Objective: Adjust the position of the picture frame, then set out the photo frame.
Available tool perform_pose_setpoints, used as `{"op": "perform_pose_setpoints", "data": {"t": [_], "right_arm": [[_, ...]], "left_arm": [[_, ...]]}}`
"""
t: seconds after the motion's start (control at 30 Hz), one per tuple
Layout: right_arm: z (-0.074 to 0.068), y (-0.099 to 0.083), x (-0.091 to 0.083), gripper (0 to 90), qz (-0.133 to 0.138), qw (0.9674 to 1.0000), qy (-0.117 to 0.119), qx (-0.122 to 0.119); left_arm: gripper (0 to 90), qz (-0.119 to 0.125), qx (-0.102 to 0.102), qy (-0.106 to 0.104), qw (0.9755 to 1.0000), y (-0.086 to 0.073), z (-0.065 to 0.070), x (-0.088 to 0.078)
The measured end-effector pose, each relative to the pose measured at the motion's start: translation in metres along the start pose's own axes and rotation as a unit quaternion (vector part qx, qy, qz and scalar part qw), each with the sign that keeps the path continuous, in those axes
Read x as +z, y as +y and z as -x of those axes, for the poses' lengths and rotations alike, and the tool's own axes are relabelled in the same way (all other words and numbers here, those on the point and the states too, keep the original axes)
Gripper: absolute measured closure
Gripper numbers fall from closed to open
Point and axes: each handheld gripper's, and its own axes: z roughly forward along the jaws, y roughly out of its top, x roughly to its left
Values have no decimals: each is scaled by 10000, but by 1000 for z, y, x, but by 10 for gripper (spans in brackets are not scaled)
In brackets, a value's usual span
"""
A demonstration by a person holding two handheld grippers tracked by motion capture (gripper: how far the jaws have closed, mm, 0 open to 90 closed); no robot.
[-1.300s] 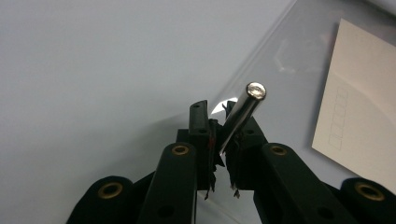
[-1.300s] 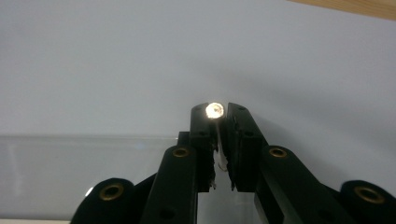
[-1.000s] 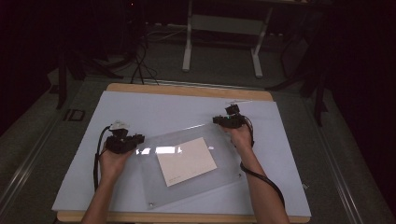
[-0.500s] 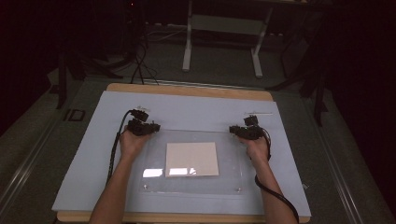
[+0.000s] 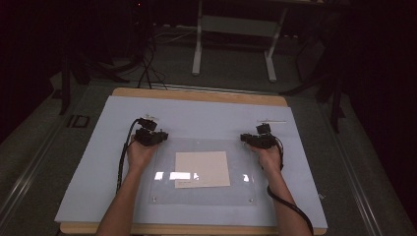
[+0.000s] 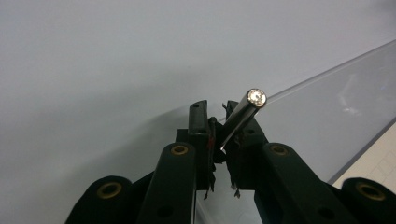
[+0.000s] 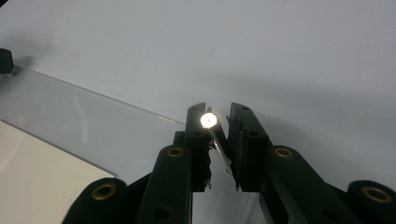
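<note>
Both grippers clamp corner posts of the clear acrylic rectangular sheet (image 5: 201, 169).
Left gripper (image 5: 149, 136) grasps a metal standoff post (image 6: 243, 114); right gripper (image 5: 259, 139) likewise; next, probably letting go.

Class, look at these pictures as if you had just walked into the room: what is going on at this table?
A person works at a table with a gripper in each hand. The left gripper and the right gripper each clamp a small metal pin: the left pin leans to one side, the right pin sits between the jaws. Both grippers sit at the far corners of a clear acrylic sheet lying flat, with a beige card under or in it.
</note>
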Motion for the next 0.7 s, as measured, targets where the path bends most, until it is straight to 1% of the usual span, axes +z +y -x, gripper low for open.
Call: {"op": "perform_pose_setpoints", "data": {"t": [0.07, 0.13, 0.17, 0.2, 0.23, 0.27, 0.3, 0.33, 0.43, 0.47, 0.5, 0.57, 0.63, 0.7], "right_arm": [[0, 0, 0, 785, -2, 10000, 5, 8], [1, -1, 1, 783, -3, 10000, 24, -9], [2, -2, 2, 782, -5, 10000, 42, -7], [2, -2, 3, 781, 5, 10000, 62, -5], [3, -3, 3, 780, 2, 10000, 72, 2], [3, -3, 4, 779, 2, 10000, 81, 4], [3, -3, 4, 778, -3, 10000, 89, 3], [4, -3, 4, 778, -8, 10000, 88, 2], [3, -4, 5, 777, -3, 10000, 84, 17], [3, -4, 5, 777, -3, 10000, 84, 17], [3, -4, 5, 777, 1, 10000, 79, 20], [3, -4, 5, 777, -15, 10000, 71, 15], [3, -4, 5, 778, -29, 10000, 68, 6], [3, -4, 5, 778, -30, 10000, 64, 3]], "left_arm": [[799, 30, -21, -37, 10000, -1, -1, 0], [788, 88, -155, -130, 9998, -3, -3, 0], [783, 111, -180, -154, 9997, -4, -4, -1], [775, 150, -225, -222, 9994, -5, -5, -1], [752, 235, -287, -215, 9991, -6, -6, -1], [705, 313, -310, -168, 9989, -7, -7, -2], [689, 361, -293, -215, 9987, -8, -8, -3], [685, 439, -221, -264, 9984, -9, -7, -4], [621, 671, 54, -227, 9975, -11, -4, -10], [612, 671, 54, -227, 9975, -11, -4, -10], [612, 837, 170, -248, 9960, -12, -3, -14], [596, 942, 225, -273, 9949, -12, -3, -18], [596, 1080, 318, -296, 9932, -13, -4, -22], [619, 1149, 336, -199, 9926, -15, -4, -24]]}}
